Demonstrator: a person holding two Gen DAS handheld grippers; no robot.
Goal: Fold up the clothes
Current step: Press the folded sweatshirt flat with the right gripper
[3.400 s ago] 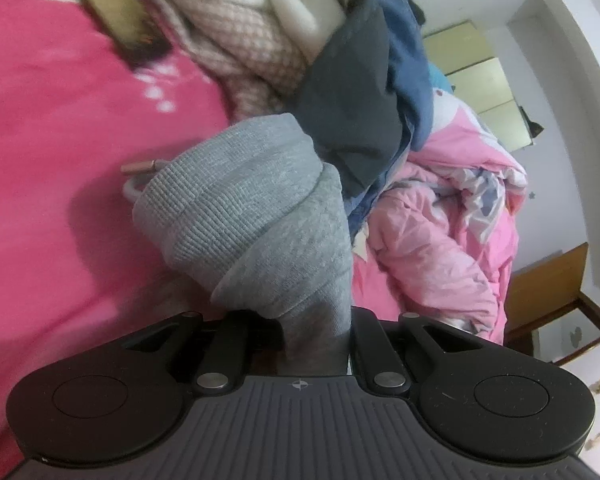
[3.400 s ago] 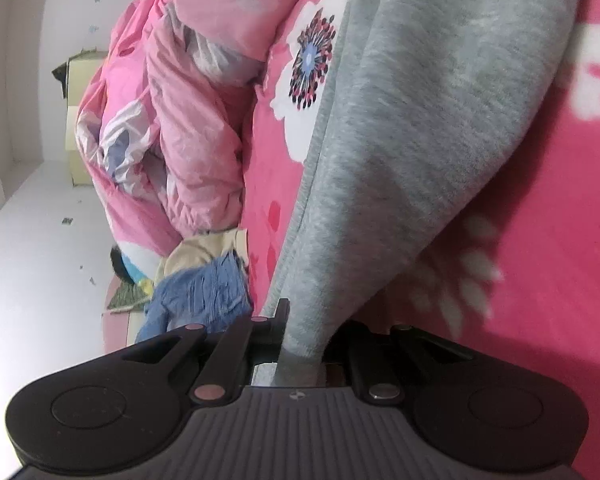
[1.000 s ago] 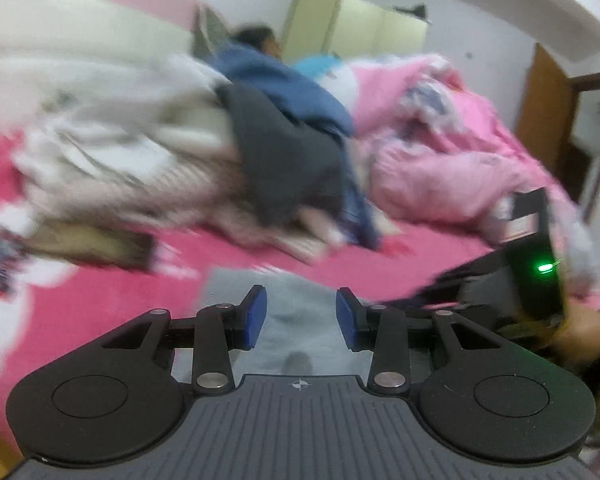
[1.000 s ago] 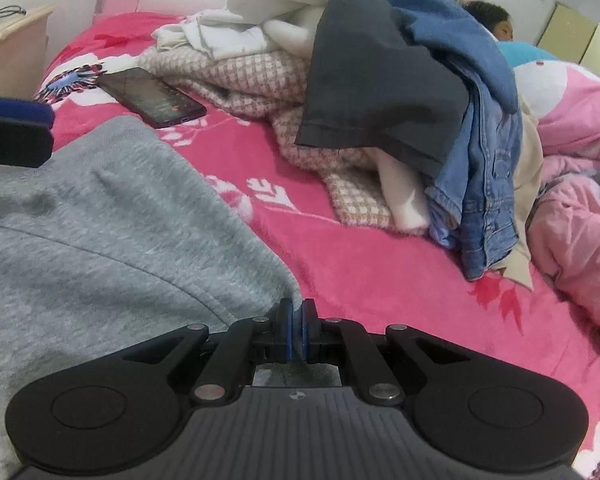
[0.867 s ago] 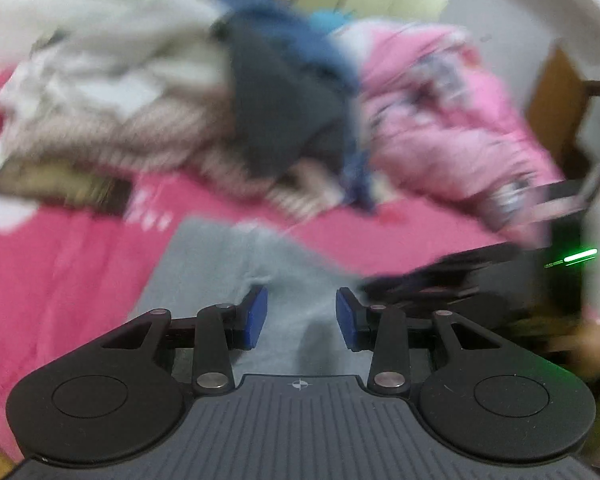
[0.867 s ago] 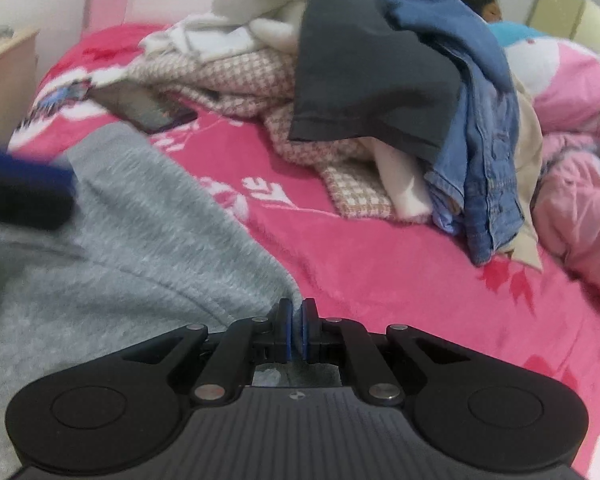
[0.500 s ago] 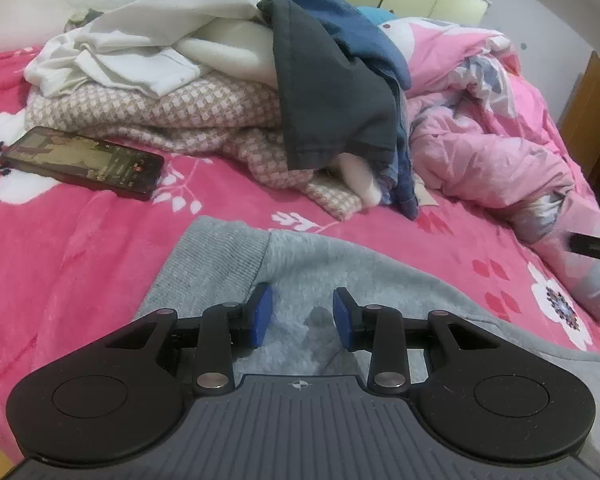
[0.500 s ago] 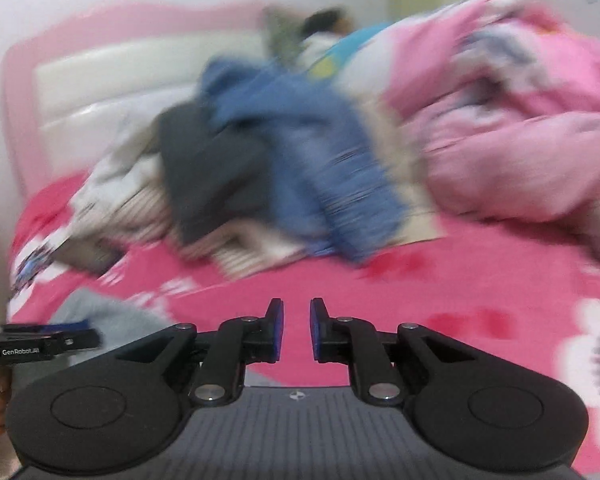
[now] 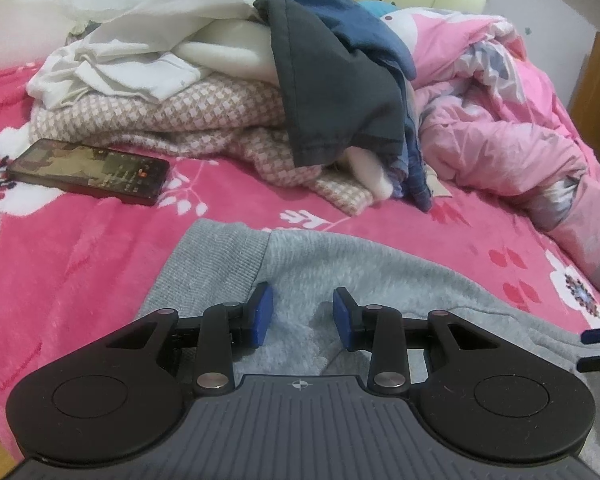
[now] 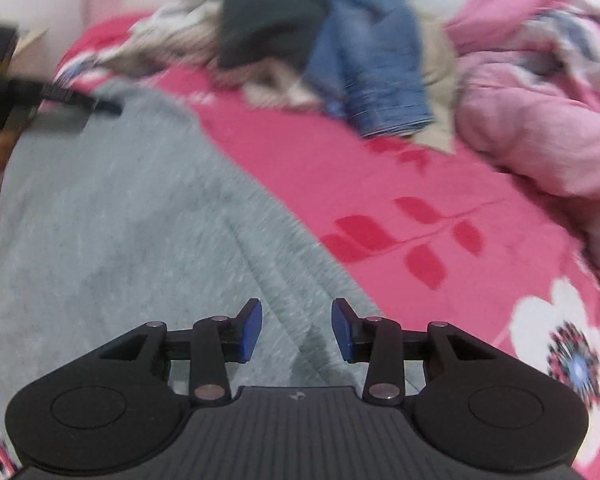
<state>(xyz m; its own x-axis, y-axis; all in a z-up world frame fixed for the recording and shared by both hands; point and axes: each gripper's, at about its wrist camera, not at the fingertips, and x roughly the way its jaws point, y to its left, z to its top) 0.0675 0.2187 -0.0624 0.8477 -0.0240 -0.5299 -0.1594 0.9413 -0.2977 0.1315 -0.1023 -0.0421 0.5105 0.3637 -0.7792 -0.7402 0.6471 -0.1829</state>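
Observation:
A grey sweatshirt (image 9: 340,264) lies spread on the pink flowered bedspread (image 9: 80,248), its ribbed hem (image 9: 212,256) toward the far left. My left gripper (image 9: 300,316) is open just above the grey cloth near the hem and holds nothing. In the right wrist view the same grey sweatshirt (image 10: 140,208) fills the left half. My right gripper (image 10: 296,330) is open over its right edge and holds nothing. The left gripper's body (image 10: 40,92) shows at the far left of that view.
A heap of clothes (image 9: 260,80) lies at the back: white, checked, dark grey and blue denim pieces. A phone (image 9: 88,170) lies on the bedspread at the left. A crumpled pink quilt (image 9: 520,128) fills the right. The right wrist view is blurred.
Both grippers held the grey sweatshirt up, laid it on the bed and let go. In the last half second my right gripper opened wider and swung down over the sweatshirt.

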